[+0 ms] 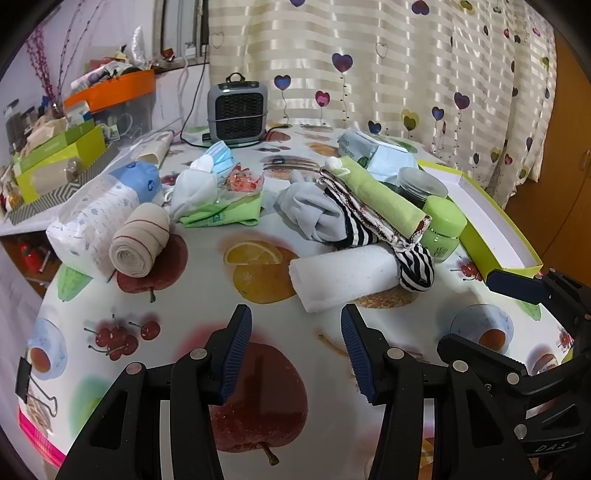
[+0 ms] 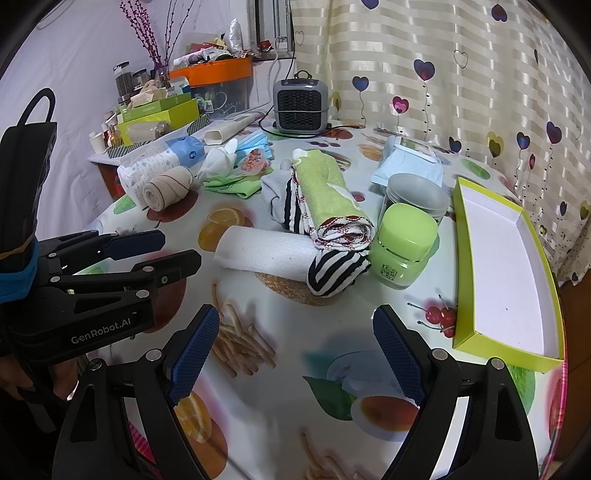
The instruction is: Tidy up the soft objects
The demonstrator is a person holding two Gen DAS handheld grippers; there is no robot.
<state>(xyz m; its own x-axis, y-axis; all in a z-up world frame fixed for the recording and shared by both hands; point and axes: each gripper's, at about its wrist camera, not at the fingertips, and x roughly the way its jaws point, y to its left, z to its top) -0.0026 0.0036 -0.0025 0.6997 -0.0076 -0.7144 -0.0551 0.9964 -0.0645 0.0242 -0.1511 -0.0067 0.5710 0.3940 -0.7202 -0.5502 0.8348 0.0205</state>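
Both claws hang spread and empty over the near edge of the fruit-print table (image 1: 192, 266): left claw (image 1: 295, 350), right claw (image 2: 291, 354). Ahead lies a white rolled foam sheet (image 1: 343, 277), touching a black-and-white striped cloth (image 2: 332, 273). Tugging the cloth could topple the green lidded jar (image 2: 402, 247) beside it. Only the right view shows the whole lime-edged shallow box (image 2: 465, 266).

- Cream striped curtain (image 1: 406, 66) with heart balloons behind the table (image 2: 295, 369) — fruit-print cloth.
- Window (image 1: 177, 29) at the back left — white wall (image 2: 74, 55) beside it.
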